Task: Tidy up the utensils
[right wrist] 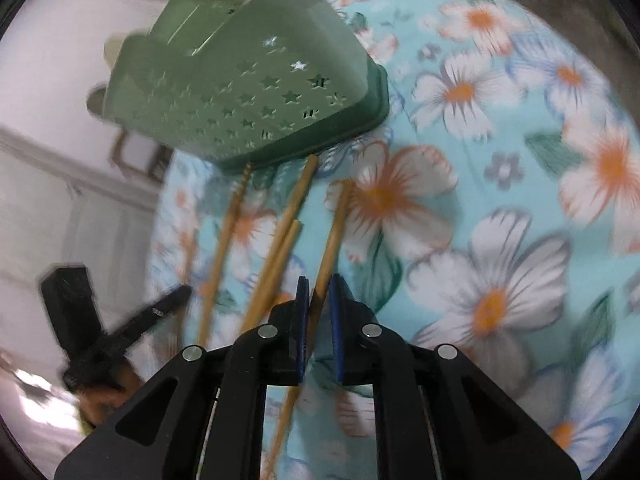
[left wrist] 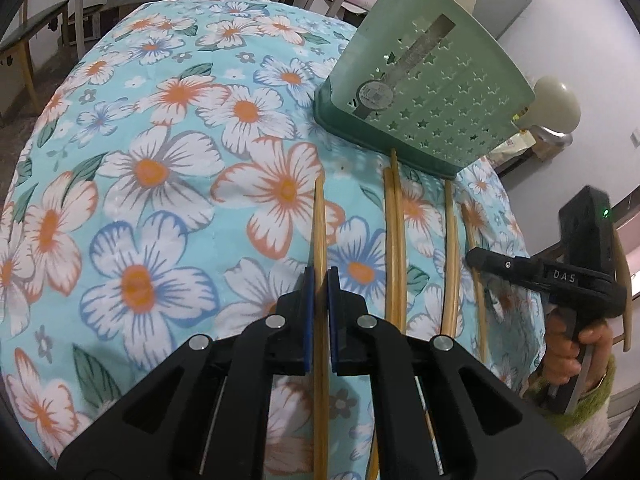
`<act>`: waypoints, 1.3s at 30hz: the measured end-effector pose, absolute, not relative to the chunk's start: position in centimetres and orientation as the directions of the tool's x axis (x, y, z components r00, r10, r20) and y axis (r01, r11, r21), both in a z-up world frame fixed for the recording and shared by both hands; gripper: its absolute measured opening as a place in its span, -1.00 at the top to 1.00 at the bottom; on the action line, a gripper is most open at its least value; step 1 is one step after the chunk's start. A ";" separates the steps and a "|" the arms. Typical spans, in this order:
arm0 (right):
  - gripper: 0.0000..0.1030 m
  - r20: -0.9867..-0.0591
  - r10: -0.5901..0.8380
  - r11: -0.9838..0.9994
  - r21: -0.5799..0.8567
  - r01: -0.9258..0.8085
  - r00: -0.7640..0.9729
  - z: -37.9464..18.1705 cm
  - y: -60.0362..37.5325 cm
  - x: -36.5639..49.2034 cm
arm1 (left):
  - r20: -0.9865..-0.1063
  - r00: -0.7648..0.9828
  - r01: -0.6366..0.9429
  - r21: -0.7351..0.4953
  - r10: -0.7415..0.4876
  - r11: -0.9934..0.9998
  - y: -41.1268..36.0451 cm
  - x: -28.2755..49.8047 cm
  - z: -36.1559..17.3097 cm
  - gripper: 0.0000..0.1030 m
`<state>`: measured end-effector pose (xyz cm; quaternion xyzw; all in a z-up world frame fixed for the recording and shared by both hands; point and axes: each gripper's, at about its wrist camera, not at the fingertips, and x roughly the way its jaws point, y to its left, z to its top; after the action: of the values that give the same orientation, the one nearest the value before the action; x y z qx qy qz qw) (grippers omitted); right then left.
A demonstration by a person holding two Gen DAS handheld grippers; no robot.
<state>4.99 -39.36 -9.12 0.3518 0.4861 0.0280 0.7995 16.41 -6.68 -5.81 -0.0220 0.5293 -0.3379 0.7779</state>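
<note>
My left gripper [left wrist: 320, 280] is shut on a bamboo chopstick [left wrist: 320, 220] that runs lengthwise between its blue pads. A pair of chopsticks [left wrist: 394, 240] and a single one [left wrist: 450, 248] lie to its right on the flowered cloth. My right gripper [right wrist: 319, 292] is shut on another chopstick [right wrist: 336, 224] that crosses its jaws at a slant. In the left wrist view, the right gripper [left wrist: 474, 256] shows at the far right. In the right wrist view, the left gripper [right wrist: 180, 294] shows blurred at the left. A green holder with star cut-outs [left wrist: 424, 92] [right wrist: 256, 92] stands just past the chopstick tips.
A round table covered by a blue flowered cloth [left wrist: 160, 168] [right wrist: 500, 200] fills both views. Its edge falls away close beside the chopsticks and the holder. A hand in a green sleeve [left wrist: 568, 356] grips the right tool. Furniture and a pale wall lie beyond.
</note>
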 end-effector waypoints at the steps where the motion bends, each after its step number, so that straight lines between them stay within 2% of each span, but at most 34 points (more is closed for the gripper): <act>1: 0.82 -0.769 0.375 0.766 0.572 0.294 0.518 -9.0 -39.2 5.1 | -0.813 0.207 0.504 -0.388 -0.544 0.772 -6.7 16.4 -5.8 0.90; 6: 0.81 -0.768 0.363 0.764 0.569 0.303 0.527 -8.8 -39.4 5.1 | -0.828 0.190 0.491 -0.385 -0.528 0.781 -7.4 17.2 -5.7 0.90; 10: 0.80 -0.757 0.360 0.747 0.584 0.317 0.545 -9.2 -39.5 5.3 | -0.853 0.186 0.525 -0.333 -0.487 0.783 -8.7 17.7 -5.9 0.89; 14: 0.82 -0.760 0.327 0.761 0.564 0.321 0.561 -9.0 -39.3 5.2 | -0.874 0.265 0.616 -0.172 -0.408 0.769 -10.7 17.2 -5.8 0.85; 18: 0.82 -0.779 0.269 0.806 0.504 0.310 0.566 -8.5 -38.2 5.5 | -0.876 0.327 0.652 -0.061 -0.353 0.756 -12.0 16.3 -5.7 0.85; 28: 0.82 -0.827 0.207 0.865 0.405 0.298 0.523 -7.7 -37.2 5.0 | -0.874 0.385 0.667 0.041 -0.297 0.744 -12.4 15.2 -5.7 0.88; 39: 0.80 -0.819 0.196 0.856 0.411 0.313 0.539 -8.2 -36.6 6.3 | -0.870 0.411 0.674 0.088 -0.273 0.733 -12.8 14.8 -5.6 0.88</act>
<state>6.30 -36.56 -8.20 0.2657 0.4790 -0.0350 0.8359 14.77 -12.82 -5.64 0.2193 0.4576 -0.2921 0.8107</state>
